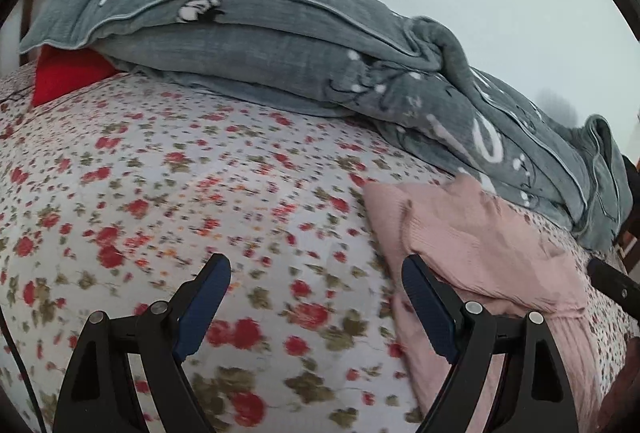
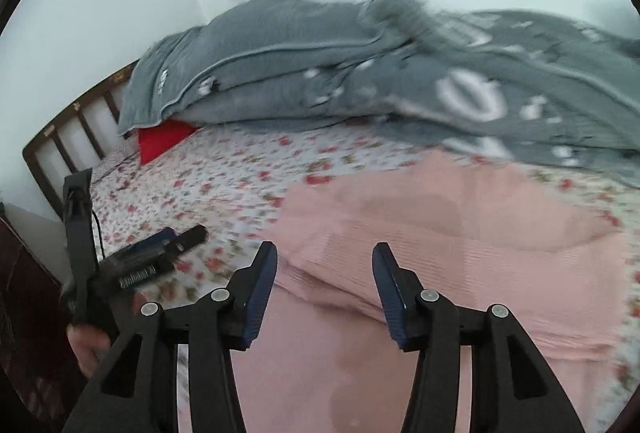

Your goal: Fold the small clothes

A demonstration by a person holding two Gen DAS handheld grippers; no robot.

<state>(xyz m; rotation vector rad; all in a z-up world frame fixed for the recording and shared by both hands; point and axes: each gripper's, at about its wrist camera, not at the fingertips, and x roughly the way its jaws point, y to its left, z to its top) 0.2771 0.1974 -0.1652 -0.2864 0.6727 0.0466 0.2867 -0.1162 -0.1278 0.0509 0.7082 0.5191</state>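
Observation:
A pink knit garment [image 2: 460,225] lies partly folded on the flower-print bed sheet [image 2: 224,173]. My right gripper [image 2: 325,253] hovers over its near part, jaws apart, with nothing pinched between the blue pads. In the left wrist view the same pink garment [image 1: 480,245] lies to the right, and my left gripper [image 1: 316,269] stands wide open over the bare sheet [image 1: 160,193] beside the garment's left edge. The right wrist view also shows the left gripper [image 2: 176,241] low on the left, held by a hand [image 2: 86,349].
A bunched grey blanket [image 1: 260,33] runs along the far side of the bed, reaching the garment's far edge. A red pillow [image 1: 64,73] pokes out under it at the left. A dark wooden headboard [image 2: 72,137] stands at the left against a pale wall.

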